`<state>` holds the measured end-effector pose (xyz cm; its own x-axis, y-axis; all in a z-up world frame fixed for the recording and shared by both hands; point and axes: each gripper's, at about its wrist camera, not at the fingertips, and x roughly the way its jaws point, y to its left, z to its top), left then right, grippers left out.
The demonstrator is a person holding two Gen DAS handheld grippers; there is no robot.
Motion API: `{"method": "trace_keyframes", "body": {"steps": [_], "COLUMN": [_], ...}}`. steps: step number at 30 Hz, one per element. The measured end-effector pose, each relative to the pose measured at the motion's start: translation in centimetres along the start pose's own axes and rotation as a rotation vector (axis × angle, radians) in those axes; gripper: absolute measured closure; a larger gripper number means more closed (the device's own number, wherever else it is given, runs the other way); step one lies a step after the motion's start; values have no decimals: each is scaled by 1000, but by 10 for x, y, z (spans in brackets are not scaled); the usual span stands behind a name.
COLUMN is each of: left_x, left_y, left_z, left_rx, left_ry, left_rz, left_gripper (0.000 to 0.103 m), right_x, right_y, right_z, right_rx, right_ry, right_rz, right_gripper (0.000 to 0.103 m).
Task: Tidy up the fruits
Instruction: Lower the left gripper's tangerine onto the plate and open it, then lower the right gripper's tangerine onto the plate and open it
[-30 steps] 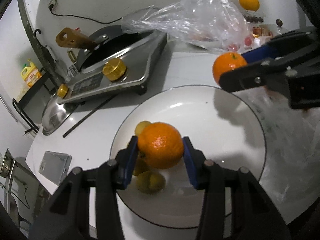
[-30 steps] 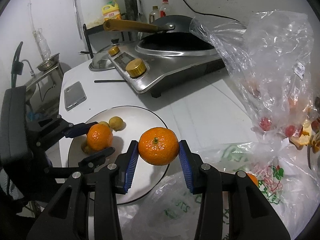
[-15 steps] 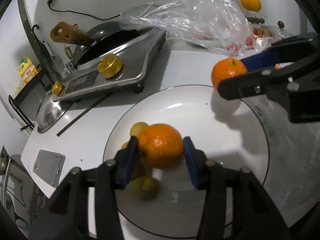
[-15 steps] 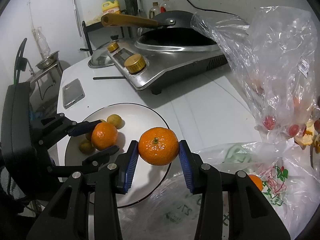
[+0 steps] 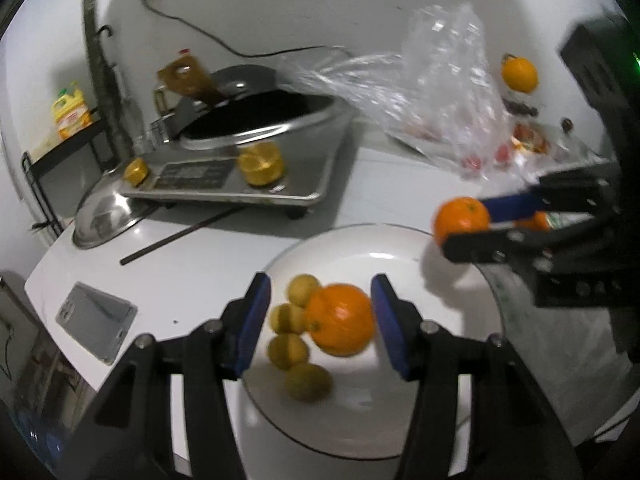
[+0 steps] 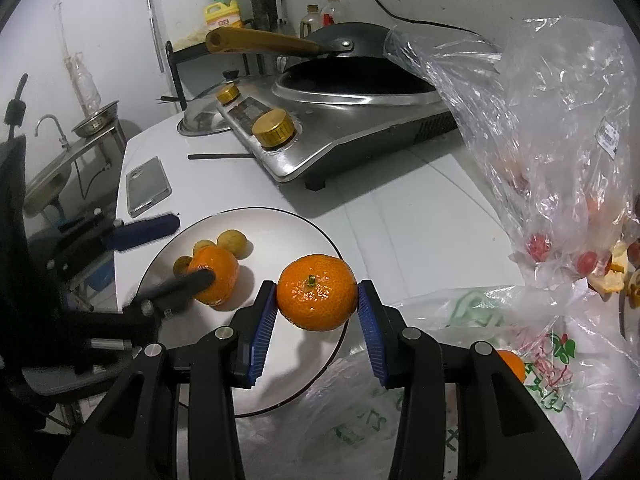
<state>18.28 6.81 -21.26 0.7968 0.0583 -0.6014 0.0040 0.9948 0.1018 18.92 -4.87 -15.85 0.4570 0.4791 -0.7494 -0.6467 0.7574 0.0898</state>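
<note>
step in hand: dropping off fruit onto the white plate [image 5: 400,240]. left tool [image 5: 320,320] has just been opening; its blue pads now stand spread w/ gaps either side of the first orange [image 5: 340,318], so that orange looks released and sitting on the plate, touching the cluster of small yellow-green fruits [image 5: 288,316] beside it. in the right wrist view one left finger crosses in front of that orange, so contact on that side can't be ruled out 100%, but the left wrist view shows clear space.

right tool [image 6: 317,300] is pinching the second orange [image 6: 317,297] btwn both pads, stem facing the camera, held above the near rim of the plate, not resting on it.

more fruit is in the printed plastic bag [image 6: 460,380] on the worktop [image 6: 400,200], right of the plate; a clear bag [image 6: 540,120] stands behind it.

next, imo: left tool backs off the plate w/o nudging the placed orange. then right tool goes in over a bare part of the plate, lowers till the orange sits, and only then spreads. risk: round fruit rolling toward the rim or knocking the small ones.
</note>
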Motion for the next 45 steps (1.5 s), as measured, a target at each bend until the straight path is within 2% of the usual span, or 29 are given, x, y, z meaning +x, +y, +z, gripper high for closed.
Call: {"method": "trace_keyframes", "body": {"steps": [1, 3, 14, 18, 23, 28, 32, 40, 45], "left_x": [3, 7, 22, 28, 23, 20, 11, -2, 0], "left_y": [2, 4, -27, -30, -30, -24, -16, 9, 16], "left_z": [0, 0, -5, -6, -8, -12, -18, -22, -27], "left_rx": [-3, -6, 76, 85, 100, 103, 107, 44, 38], "left_ry": [8, 10, 60, 85, 80, 77, 63, 31, 37], "left_rz": [10, 15, -55, -48, -44, -62, -65, -38, -19], "left_gripper": [49, 42, 40, 40, 40, 40, 40, 40, 40], "right_x": [0, -2, -4, 1, 11, 24, 33, 45, 46], "right_y": [0, 1, -3, -5, -1, 7, 9, 16, 20], "right_z": [0, 0, -2, -4, -4, -2, -2, -2, 1], "right_rx": [-1, -2, 9, 15, 7, -7, -20, -51, -48], "right_ry": [-1, -2, -1, 12, 30, 52, 68, 94, 96], "right_rz": [0, 0, -1, 6, 35, 49, 24, 0, 8], "right_gripper": [59, 59, 59, 59, 59, 59, 59, 59, 59]}}
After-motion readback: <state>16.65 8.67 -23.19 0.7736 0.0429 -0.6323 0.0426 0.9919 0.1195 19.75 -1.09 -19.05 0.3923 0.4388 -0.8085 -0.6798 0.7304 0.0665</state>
